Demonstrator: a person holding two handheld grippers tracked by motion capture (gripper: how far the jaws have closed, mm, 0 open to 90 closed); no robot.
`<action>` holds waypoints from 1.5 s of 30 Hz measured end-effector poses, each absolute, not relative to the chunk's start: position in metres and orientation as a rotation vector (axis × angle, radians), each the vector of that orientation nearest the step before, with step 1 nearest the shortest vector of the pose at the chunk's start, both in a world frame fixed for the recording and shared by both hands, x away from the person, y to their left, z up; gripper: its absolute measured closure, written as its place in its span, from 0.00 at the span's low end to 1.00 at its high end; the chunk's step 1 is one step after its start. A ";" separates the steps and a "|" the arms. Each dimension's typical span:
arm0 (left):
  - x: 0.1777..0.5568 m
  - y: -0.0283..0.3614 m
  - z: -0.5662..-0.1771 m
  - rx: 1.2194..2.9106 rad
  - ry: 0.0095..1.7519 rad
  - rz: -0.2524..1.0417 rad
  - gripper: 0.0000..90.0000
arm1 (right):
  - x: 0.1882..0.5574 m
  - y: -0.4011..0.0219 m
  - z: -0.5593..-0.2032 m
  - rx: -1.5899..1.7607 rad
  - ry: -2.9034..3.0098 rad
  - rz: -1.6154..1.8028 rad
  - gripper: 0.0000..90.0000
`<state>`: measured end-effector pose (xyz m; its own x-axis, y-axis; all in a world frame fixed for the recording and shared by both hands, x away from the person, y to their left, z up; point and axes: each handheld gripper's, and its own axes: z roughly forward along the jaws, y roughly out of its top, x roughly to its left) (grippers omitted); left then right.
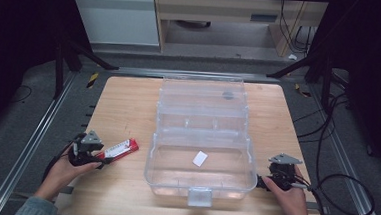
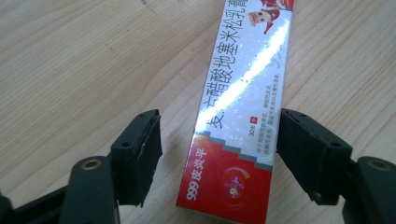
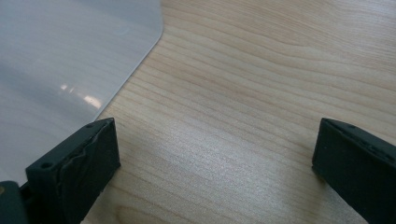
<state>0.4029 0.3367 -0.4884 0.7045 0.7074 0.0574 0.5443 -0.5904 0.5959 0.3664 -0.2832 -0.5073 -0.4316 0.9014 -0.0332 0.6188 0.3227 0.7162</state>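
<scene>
Far left of the wooden table (image 1: 123, 103): the person's left hand (image 1: 63, 172) comes in from the near edge, grey sleeve at the wrist, holding the left gripper (image 1: 106, 157) low over the board. Its jaws point toward the middle of the table.

Between those jaws lies a long red-and-white carton (image 2: 243, 116), flat on the wood, slanting away from the hand toward the clear box. In the left gripper view the carton's red end sits nearest the gripper, printed with white characters; the glossy white stretch runs off toward the top edge. The jaws straddle the carton. One pad stands clearly apart from it, bare wood showing in the gap; the other stands right at the carton's edge, and whether it touches I cannot tell. No squeeze on the carton: the gripper is parted, nothing clamped.

Centre: a large clear plastic box (image 1: 154, 168) with its lid thrown back toward the far side of the table. Latch tab at the near wall. On the box floor, a small white slip (image 1: 200, 158), lying alone. The carton rests outside the box, just to its left, not touching the wall.

Right: the right hand (image 1: 289, 193) rests at the near right corner of the box, holding the right gripper (image 1: 260, 182), jaws pointing at the box wall. In the right gripper view its jaws stand wide apart over bare wood, gripping nothing; the box's rounded corner shows beside one jaw.
</scene>
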 end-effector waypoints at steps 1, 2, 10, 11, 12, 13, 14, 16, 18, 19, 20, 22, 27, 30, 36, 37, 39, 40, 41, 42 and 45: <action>0.403 0.336 -0.489 2.363 0.955 0.387 0.36 | 0.366 -0.283 -0.507 1.343 2.165 0.887 0.01; 0.403 0.336 -0.489 2.363 0.955 0.387 0.37 | 0.366 -0.283 -0.507 1.343 2.165 0.887 0.01; 0.407 0.336 -0.492 2.408 0.959 0.308 0.41 | 0.366 -0.283 -0.507 1.343 2.165 0.887 0.01; 0.408 0.336 -0.492 2.423 0.956 0.295 0.41 | 0.366 -0.283 -0.507 1.343 2.165 0.888 0.01; 0.409 0.336 -0.491 2.429 0.957 0.285 0.42 | 0.366 -0.283 -0.507 1.342 2.165 0.887 0.01; 0.409 0.336 -0.491 2.429 0.957 0.285 0.43 | 0.366 -0.283 -0.507 1.342 2.165 0.887 0.01; 0.410 0.335 -0.489 2.455 0.951 0.271 0.43 | 0.366 -0.283 -0.507 1.342 2.165 0.887 0.01; 0.411 0.334 -0.489 2.464 0.957 0.260 0.44 | 0.366 -0.283 -0.507 1.343 2.165 0.887 0.01; 0.413 0.332 -0.487 2.487 0.956 0.244 0.46 | 0.366 -0.283 -0.507 1.343 2.165 0.887 0.01; 0.414 0.331 -0.486 2.499 0.958 0.236 0.46 | 0.366 -0.283 -0.507 1.343 2.165 0.887 0.01; 0.416 0.330 -0.485 2.525 0.954 0.226 0.47 | 0.366 -0.283 -0.507 1.343 2.165 0.887 0.01; 0.419 0.329 -0.483 2.551 0.952 0.216 0.49 | 0.366 -0.283 -0.507 1.343 2.165 0.888 0.01; 0.422 0.325 -0.480 2.594 0.945 0.221 0.55 | 0.366 -0.283 -0.507 1.343 2.165 0.887 0.01; 0.422 0.325 -0.477 2.593 0.948 0.234 0.56 | 0.366 -0.283 -0.507 1.343 2.165 0.887 0.01; 0.420 0.326 -0.463 2.600 0.935 0.257 0.56 | 0.366 -0.283 -0.507 1.342 2.165 0.887 0.01; 0.419 0.326 -0.462 2.588 0.942 0.264 0.56 | 0.366 -0.283 -0.507 1.343 2.165 0.887 0.01; 0.418 0.327 -0.457 2.592 0.936 0.270 0.56 | 0.366 -0.283 -0.507 1.343 2.165 0.888 0.01; 0.417 0.327 -0.453 2.596 0.928 0.281 0.56 | 0.366 -0.283 -0.507 1.343 2.165 0.888 0.01; 0.416 0.327 -0.449 2.608 0.919 0.286 0.56 | 0.366 -0.283 -0.507 1.343 2.165 0.888 0.01; 0.415 0.327 -0.448 2.598 0.919 0.289 0.56 | 0.366 -0.283 -0.507 1.343 2.165 0.888 0.01; 0.414 0.328 -0.443 2.607 0.907 0.296 0.56 | 0.366 -0.283 -0.507 1.343 2.165 0.888 0.01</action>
